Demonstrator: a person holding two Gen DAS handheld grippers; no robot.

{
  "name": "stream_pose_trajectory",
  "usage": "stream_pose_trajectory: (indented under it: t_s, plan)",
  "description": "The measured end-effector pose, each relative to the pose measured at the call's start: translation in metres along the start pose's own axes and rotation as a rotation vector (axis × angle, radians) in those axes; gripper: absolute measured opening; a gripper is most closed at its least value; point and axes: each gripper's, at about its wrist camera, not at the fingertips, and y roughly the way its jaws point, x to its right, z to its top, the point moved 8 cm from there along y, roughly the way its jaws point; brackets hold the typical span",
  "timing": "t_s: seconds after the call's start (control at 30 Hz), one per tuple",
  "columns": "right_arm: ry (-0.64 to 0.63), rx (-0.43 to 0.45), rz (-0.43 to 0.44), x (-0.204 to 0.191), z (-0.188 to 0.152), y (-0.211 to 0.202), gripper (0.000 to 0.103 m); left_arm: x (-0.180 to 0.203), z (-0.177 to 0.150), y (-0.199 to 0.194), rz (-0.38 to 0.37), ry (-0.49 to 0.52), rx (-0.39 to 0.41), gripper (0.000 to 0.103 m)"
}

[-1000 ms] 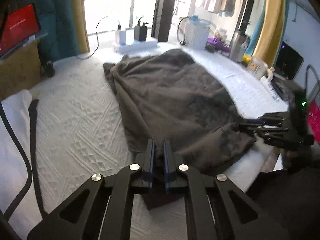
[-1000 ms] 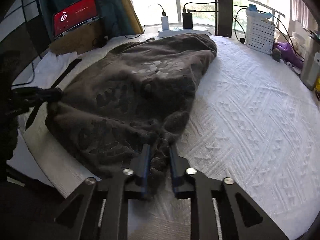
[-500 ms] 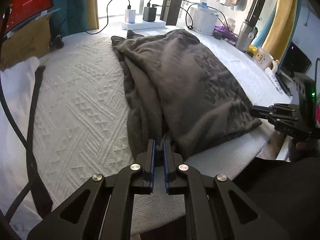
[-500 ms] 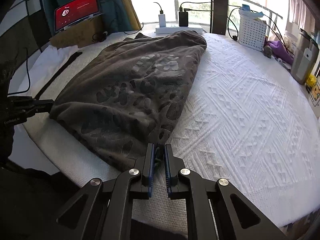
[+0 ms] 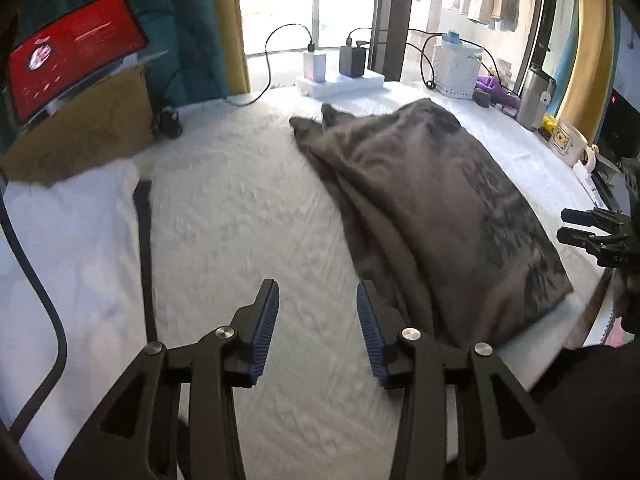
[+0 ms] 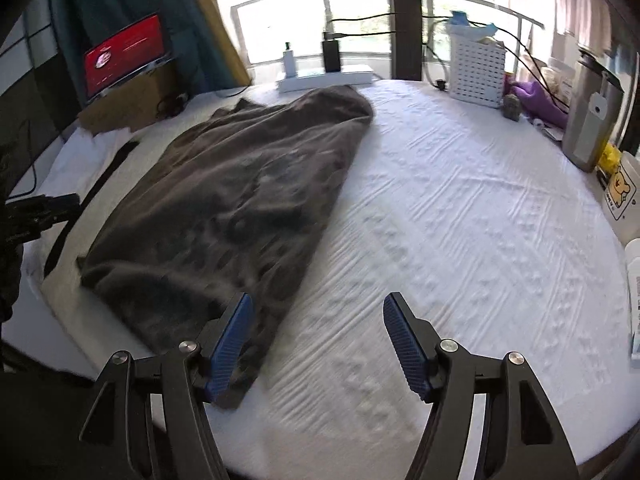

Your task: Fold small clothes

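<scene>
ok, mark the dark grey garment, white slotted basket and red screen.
dark grey fleecy garment (image 6: 240,200), right wrist view, mid-cloth.
white slotted plastic basket (image 6: 476,72), right wrist view, front wall.
red glowing screen (image 5: 76,52), left wrist view, display centre.

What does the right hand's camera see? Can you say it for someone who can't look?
The right gripper is opening over a white bedspread, nothing between its blue pads. A dark grey garment lies folded lengthwise beside it, and the left gripper shows at the far edge.

Garment (image 5: 432,208) lies on the bedspread (image 5: 240,216) — basket (image 5: 456,70) behind it.
</scene>
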Motion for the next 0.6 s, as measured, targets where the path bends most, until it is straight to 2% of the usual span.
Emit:
stream_pose_trajectory:
  t_s: [0.33,0.47,0.6]
  plan:
    - [0.034,0.042,-0.014,0.03,0.057,0.026,0.07,0.019,0.076,0.046,-0.068,0.054,0.057,0.04]
    - [0.037,0.028,-0.016,0.037,0.074,0.045,0.07,0.023,0.102,0.07,-0.095,0.066,0.073,0.04]
    - [0.011,0.033,-0.013,0.039,0.098,0.061,0.07,0.022,0.117,0.094,-0.119,0.057,0.055,0.04]
